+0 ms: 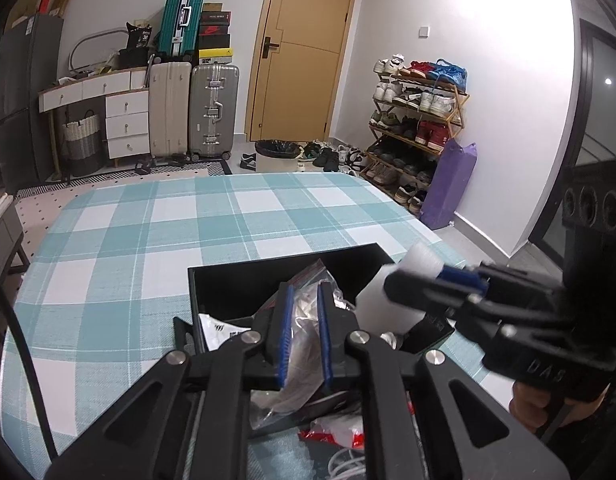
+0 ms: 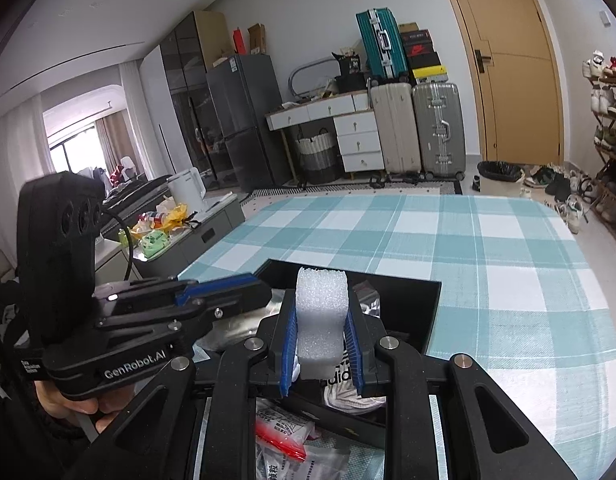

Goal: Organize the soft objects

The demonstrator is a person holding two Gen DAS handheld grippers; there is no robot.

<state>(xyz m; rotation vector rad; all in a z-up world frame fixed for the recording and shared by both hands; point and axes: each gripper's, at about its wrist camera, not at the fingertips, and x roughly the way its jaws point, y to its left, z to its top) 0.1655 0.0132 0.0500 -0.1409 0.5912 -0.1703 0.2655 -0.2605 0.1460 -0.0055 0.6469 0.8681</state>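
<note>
Foam block (image 2: 320,322): light, squashy; my right gripper (image 2: 321,350) pinches its lower half above the black box (image 2: 423,304).
Clear bag (image 1: 304,328): limp, slippery; my left gripper (image 1: 304,338) nips it over that box.

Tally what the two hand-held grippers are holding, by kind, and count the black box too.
Foam block, in the right hand-held gripper: 1
Clear plastic bag, in the left hand-held gripper: 1
Black box under both: 1
Total: 3
</note>
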